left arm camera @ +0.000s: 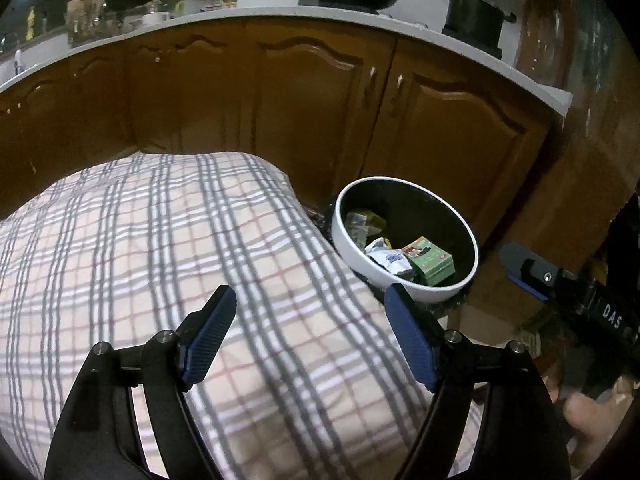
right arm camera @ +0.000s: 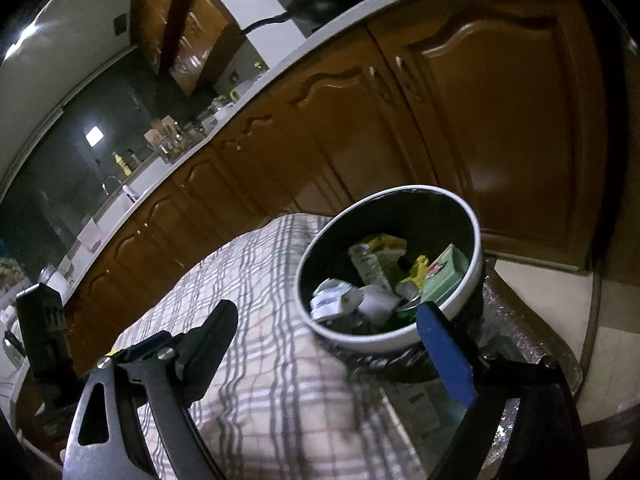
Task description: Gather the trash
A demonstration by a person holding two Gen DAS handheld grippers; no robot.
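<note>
Both grippers: we held the left gripper (left arm camera: 310, 312) and right gripper (right arm camera: 324, 328) wide apart, empty.
Trash: cartons (left arm camera: 430, 260) and wrappers lay inside our white-rimmed bin (left arm camera: 360, 248) beside the plaid cloth (left arm camera: 160, 260).

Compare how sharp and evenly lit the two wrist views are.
Left wrist view: dim kitchen, fisheye bends the countertop, checked cloth fairly sharp. Right wrist view: cloth near the lens smears with blur, glare streaks the cabinet door, bin stays readable.

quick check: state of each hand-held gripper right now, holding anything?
Left hand-held gripper: open, nothing between the fingers, over the plaid cloth.
Right hand-held gripper: open, empty, just short of the trash bin.
</note>
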